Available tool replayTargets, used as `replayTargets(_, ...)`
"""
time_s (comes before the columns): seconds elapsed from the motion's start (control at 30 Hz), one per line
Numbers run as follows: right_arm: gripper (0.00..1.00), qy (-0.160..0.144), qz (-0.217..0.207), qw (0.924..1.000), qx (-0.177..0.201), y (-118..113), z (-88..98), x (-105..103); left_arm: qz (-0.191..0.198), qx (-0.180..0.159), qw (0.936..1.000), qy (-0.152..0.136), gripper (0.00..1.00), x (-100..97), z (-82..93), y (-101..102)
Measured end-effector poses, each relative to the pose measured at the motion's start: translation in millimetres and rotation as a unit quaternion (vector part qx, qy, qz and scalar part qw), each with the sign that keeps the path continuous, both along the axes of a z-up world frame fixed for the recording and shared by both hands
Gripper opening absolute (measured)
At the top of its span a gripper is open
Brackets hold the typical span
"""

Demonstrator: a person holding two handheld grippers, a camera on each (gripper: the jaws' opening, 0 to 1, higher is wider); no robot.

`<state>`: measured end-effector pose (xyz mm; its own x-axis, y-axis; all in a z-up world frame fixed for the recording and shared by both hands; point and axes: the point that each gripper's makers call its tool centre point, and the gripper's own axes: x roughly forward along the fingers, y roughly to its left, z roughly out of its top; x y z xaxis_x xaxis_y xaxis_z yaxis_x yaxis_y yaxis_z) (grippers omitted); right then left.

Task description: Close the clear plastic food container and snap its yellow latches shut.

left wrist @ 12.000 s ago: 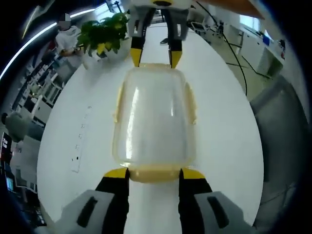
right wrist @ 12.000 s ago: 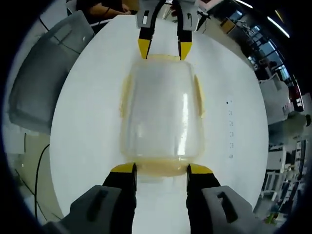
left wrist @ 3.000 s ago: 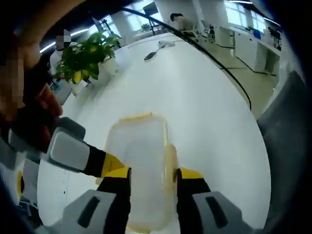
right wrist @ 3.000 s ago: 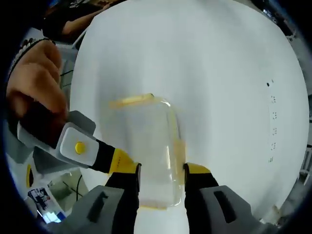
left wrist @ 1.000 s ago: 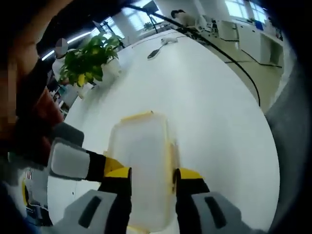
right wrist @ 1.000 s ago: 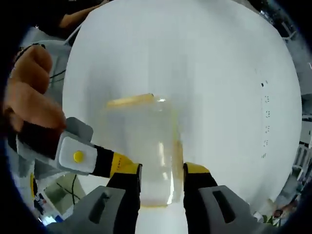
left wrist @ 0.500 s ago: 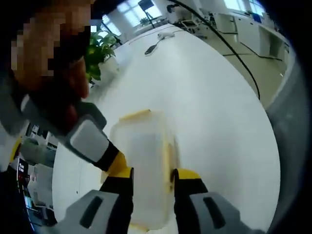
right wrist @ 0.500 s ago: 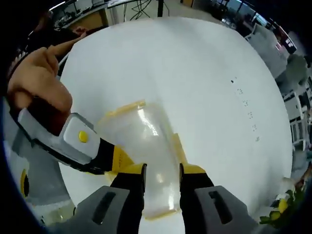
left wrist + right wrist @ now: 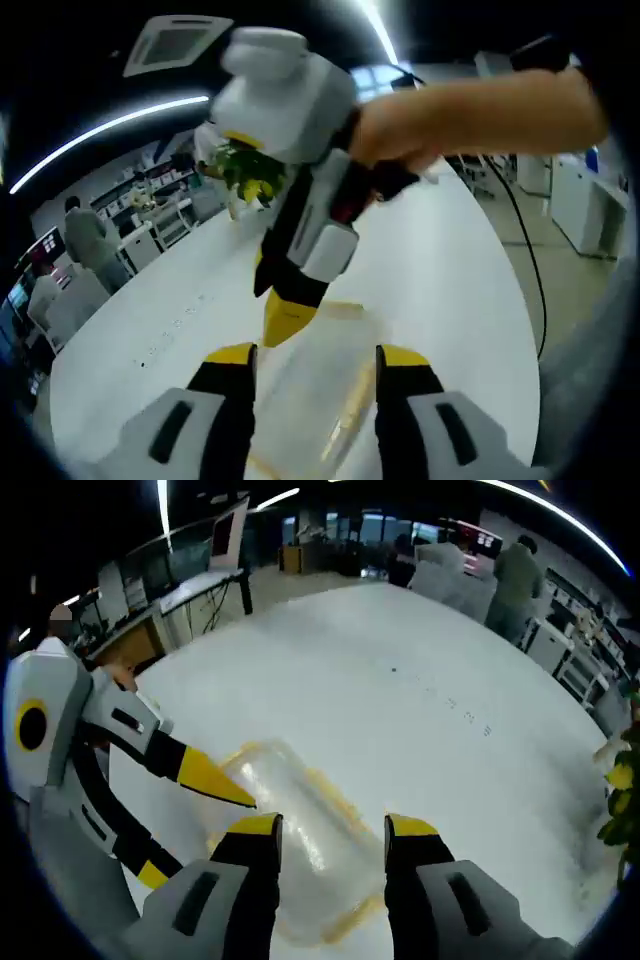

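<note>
Container of clear plastic with yellow latches (image 9: 320,385) lying on the broad white round table (image 9: 190,300), seen between the yellow-tipped black jaws of the left gripper (image 9: 315,355) in the left gripper view. Jaws spread apart, one to either side of the container, not pressing it so far as can be told. Right gripper (image 9: 290,320), grey and white with a yellow tip, reaching down from above in that same view, held by a person's hand (image 9: 470,115), its tip at the near edge of the lid; whether touching, unclear. Green potted plant (image 9: 245,170) behind it at the table's far side. In the right gripper view, the same container (image 9: 300,830) lying tilted between the right gripper (image 9: 330,830) and its parted jaws, a yellow latch (image 9: 335,795) along its long side. Left gripper (image 9: 215,775) entering from the left, yellow tip meeting the container's corner. People (image 9: 515,575) and desks in the background, blurred.
</note>
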<state>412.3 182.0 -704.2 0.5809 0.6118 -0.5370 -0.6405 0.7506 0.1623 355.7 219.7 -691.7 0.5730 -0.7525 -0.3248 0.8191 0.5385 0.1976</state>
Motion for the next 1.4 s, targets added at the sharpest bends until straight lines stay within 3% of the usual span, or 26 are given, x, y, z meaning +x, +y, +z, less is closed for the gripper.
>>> replayTargets(0.1, 0.45, -0.048, -0.039, 0.9968, 0.051, -23.5, 12.9, -6.1, 0.039, -0.018, 0.9978, -0.050, 0.89, 8.6, 8.3, 26.2)
replayTargets(0.17, 0.47, -0.067, -0.048, 0.9953, 0.052, -36.6, 5.9, -16.4, 0.076, -0.030, 0.9957, -0.043, 0.99, 10.7, -0.1, 47.2)
replayTargets(0.2, 0.50, -0.074, -0.045, 0.9949, 0.052, -39.8, 2.0, -21.8, 0.094, -0.036, 0.9943, -0.034, 0.98, 12.1, -5.9, 56.0)
replayTargets(0.23, 0.56, -0.083, -0.040, 0.9946, 0.048, -41.6, -5.5, -30.5, 0.113, -0.046, 0.9925, -0.005, 0.99, 10.9, -19.2, 65.2)
replayTargets(0.27, 0.61, -0.084, -0.039, 0.9945, 0.049, -42.4, -10.6, -35.4, 0.115, -0.049, 0.9921, 0.008, 0.99, 9.4, -24.6, 66.3)
replayTargets(0.3, 0.67, -0.084, -0.029, 0.9948, 0.049, -38.9, -19.9, -43.4, 0.125, -0.057, 0.9894, 0.046, 0.99, 5.8, -40.7, 71.6)
replayTargets(0.37, 0.81, -0.076, -0.014, 0.9961, 0.043, -34.1, -34.0, -52.8, 0.137, -0.056, 0.9859, 0.078, 0.99, 4.8, -63.2, 77.3)
replayTargets(0.43, 0.88, -0.072, -0.007, 0.9971, 0.024, -29.7, -49.7, -59.1, 0.146, -0.047, 0.9845, 0.085, 0.99, 5.9, -78.2, 79.3)
replayTargets(0.57, 0.80, -0.047, 0.024, 0.9964, -0.067, -25.8, -85.5, -70.1, 0.129, 0.004, 0.9862, 0.104, 0.99, 0.3, -105.5, 69.9)
replayTargets(0.6, 0.77, -0.047, 0.032, 0.9948, -0.084, -23.2, -92.1, -70.5, 0.124, 0.003, 0.9866, 0.107, 0.97, -2.4, -109.4, 63.2)
replayTargets(0.77, 0.66, -0.054, 0.037, 0.9925, -0.103, -7.8, -99.5, -66.5, 0.122, -0.006, 0.9840, 0.130, 0.84, -3.8, -121.7, 49.7)
replayTargets(0.83, 0.61, -0.061, 0.035, 0.9902, -0.121, -9.3, -100.3, -64.0, 0.121, 0.000, 0.9852, 0.122, 0.68, -3.6, -120.2, 49.7)
replayTargets(0.87, 0.59, -0.061, 0.034, 0.9903, -0.120, -8.1, -99.8, -63.0, 0.119, 0.003, 0.9859, 0.117, 0.61, -2.8, -119.2, 50.6)
replayTargets(0.9, 0.58, -0.057, 0.031, 0.9912, -0.115, -6.9, -99.2, -62.3, 0.146, 0.013, 0.9824, 0.116, 0.58, 1.3, -120.0, 59.9)
replayTargets(0.93, 0.58, -0.053, 0.030, 0.9924, -0.107, -3.9, -98.3, -62.1, 0.129, 0.011, 0.9856, 0.109, 0.57, 1.3, -117.0, 57.6)
replayTargets(1.0, 0.57, -0.045, 0.028, 0.9939, -0.097, 1.4, -97.1, -61.1, 0.140, 0.005, 0.9834, 0.115, 0.55, 8.1, -115.7, 64.2)
replayTargets(1.17, 0.53, -0.058, 0.038, 0.9917, -0.108, 19.4, -99.3, -55.3, 0.146, 0.013, 0.9824, 0.116, 0.56, 12.5, -116.5, 86.0)
replayTargets(1.4, 0.52, -0.057, 0.055, 0.9939, -0.076, 63.3, -98.3, -40.6, 0.175, 0.035, 0.9780, 0.108, 0.54, 29.3, -116.6, 132.4)
